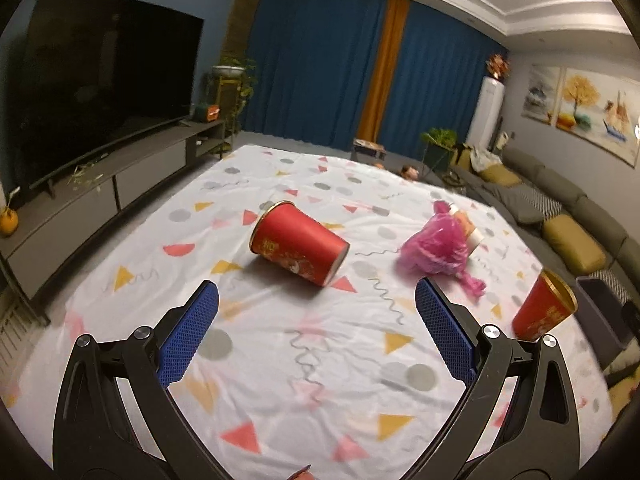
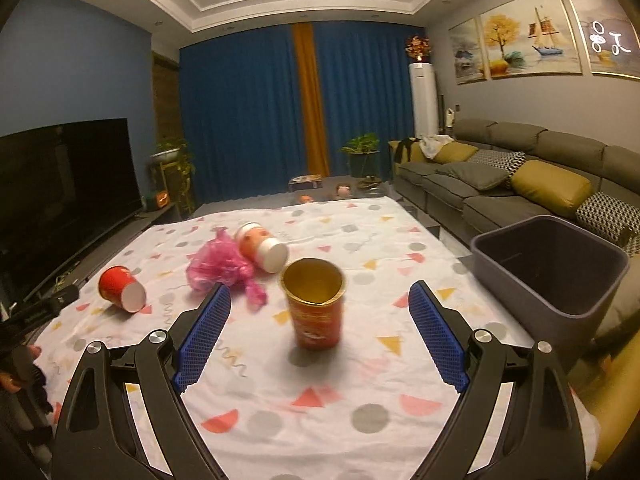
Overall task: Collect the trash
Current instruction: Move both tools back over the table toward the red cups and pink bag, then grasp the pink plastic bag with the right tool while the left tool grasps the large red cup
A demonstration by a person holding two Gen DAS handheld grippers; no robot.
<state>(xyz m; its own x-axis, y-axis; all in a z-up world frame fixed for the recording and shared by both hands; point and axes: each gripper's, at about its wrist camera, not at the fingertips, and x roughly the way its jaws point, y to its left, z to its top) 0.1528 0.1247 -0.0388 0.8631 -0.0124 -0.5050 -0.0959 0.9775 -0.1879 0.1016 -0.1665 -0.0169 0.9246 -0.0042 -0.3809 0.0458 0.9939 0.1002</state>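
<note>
Step in hand, by my judgement: approach, with nothing collected yet. My right gripper is spread wide with nothing between its blue pads; nearest to it, just ahead at 12 o'clock in the right wrist view, an upright red cup stands open-mouthed on the patterned tablecloth. My left gripper is likewise spread and empty; a tipped red cup lies on its side just ahead at 12 o'clock in the left wrist view, base toward me. Further out, at 10 o'clock from the upright cup, lie a crumpled pink plastic bag and, touching it on the far side, a tipped white-lidded container. The grey bin stands at 2 o'clock off the table's right edge, beside the sofa. The next move likely calls for advancing each gripper until a cup sits between its pads, closing gently because paper walls probably crush, then carrying to the bin.
</note>
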